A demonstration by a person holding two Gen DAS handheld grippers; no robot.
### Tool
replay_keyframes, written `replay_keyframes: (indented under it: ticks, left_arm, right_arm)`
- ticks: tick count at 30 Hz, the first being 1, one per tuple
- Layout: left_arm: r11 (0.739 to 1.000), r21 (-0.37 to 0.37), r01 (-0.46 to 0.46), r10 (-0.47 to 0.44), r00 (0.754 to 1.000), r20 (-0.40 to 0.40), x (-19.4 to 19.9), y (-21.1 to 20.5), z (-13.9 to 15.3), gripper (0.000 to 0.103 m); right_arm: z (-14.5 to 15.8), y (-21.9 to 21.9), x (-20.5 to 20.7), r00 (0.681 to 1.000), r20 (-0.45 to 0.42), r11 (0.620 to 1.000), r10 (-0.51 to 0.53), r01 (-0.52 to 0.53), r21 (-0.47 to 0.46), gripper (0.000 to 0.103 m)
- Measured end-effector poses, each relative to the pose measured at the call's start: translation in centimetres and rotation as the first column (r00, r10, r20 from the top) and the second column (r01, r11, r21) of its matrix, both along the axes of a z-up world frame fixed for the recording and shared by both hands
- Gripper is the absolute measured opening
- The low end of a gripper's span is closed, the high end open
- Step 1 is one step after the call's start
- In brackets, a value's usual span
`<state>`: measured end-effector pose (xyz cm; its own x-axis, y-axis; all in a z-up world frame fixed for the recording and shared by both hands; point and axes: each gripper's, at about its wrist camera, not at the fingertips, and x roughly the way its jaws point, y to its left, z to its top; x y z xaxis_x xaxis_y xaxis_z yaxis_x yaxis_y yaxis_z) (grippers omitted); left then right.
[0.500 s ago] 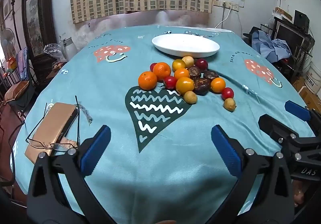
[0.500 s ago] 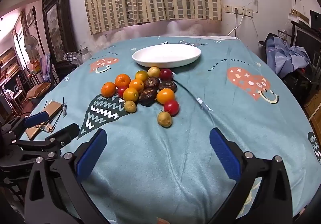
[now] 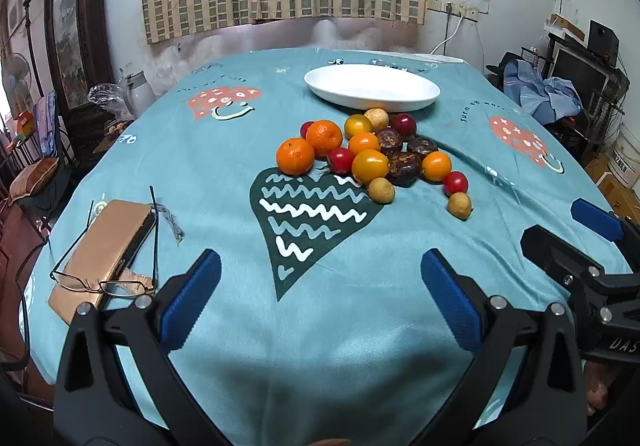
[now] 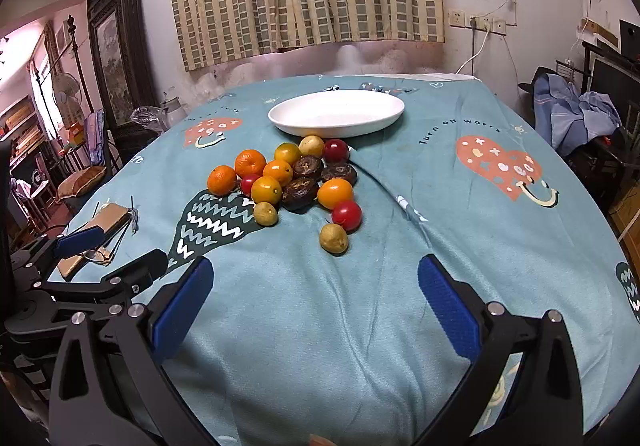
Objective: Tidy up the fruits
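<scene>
Two tongs spread empty, fruit untouched.
The fruit pile sits mid-table, touching the empty white plate. Left tongs and right tongs hover level at the near table edge, well short; round fruit may roll off if nudged.

Red fruit, left wrist view, centre: mostly hidden behind two oranges. Right gripper, right edge: cut off; state indeterminate. Phone, lower left: partly under glasses. Counter: near edge cut off.
</scene>
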<state>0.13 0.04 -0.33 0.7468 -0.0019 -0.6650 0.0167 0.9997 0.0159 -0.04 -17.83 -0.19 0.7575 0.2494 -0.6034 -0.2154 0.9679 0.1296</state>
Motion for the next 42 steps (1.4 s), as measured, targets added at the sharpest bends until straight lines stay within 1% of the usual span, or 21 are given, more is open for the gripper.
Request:
replay_keyframes:
  ticks: [17,24,42]
  left_arm:
    - [1.000,-0.006,0.000,0.000,1.000,-0.021,0.06,-0.16,-0.62,0.101]
    - [1.000,-0.006,0.000,0.000,1.000,-0.021,0.08,-0.15,-0.62,0.101]
    - [1.000,-0.008,0.002,-0.002,1.000,-0.025,0.10,-0.18,-0.78,0.101]
  right_arm:
    - [-0.07,0.04,0.00,1.000,-0.008,1.000,0.002,-0.002,0.003,0.102]
    - [0.25,0.11,-0.32,1.000,-0.007,1.000,0.003,-0.003,0.006,0.102]
    - [-0.09,0.10,-0.10,1.000,-0.010,1.000,0.006,-0.006,0.011,0.102]
